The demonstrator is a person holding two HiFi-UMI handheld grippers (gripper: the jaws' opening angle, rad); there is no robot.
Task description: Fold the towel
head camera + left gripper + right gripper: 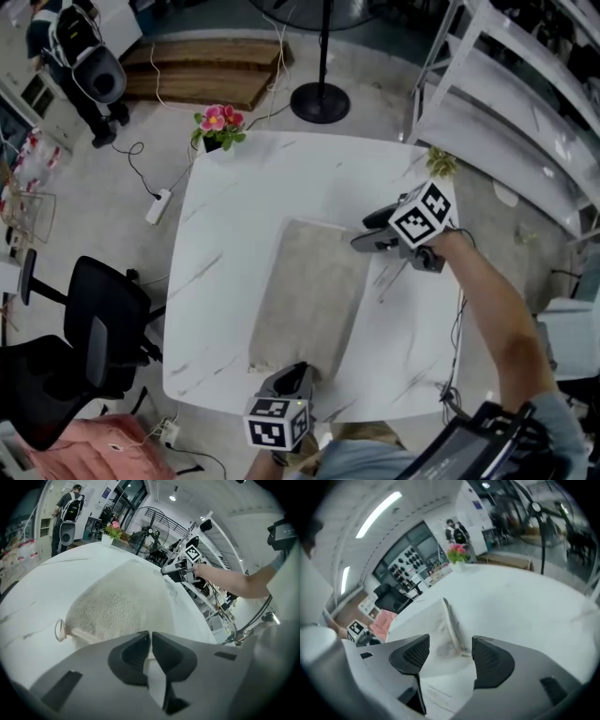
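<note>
A beige towel (309, 291) lies flat on the white marble table (234, 187), long side running away from me. My left gripper (300, 373) sits at the towel's near right corner. In the left gripper view its jaws (150, 634) are pressed together on the towel's (122, 602) near edge, and a hanging loop (59, 630) shows at the left corner. My right gripper (362, 232) is at the far right corner, slanting down. Its jaws (451, 646) stand wide apart with the towel's (440, 620) corner edge between them, pads not touching it.
A pot of pink flowers (220, 127) stands at the table's far left corner. A fan's round base (320, 101) is on the floor beyond, a white rack (525, 103) to the right, black office chairs (94, 337) to the left. A person (80, 56) stands far left.
</note>
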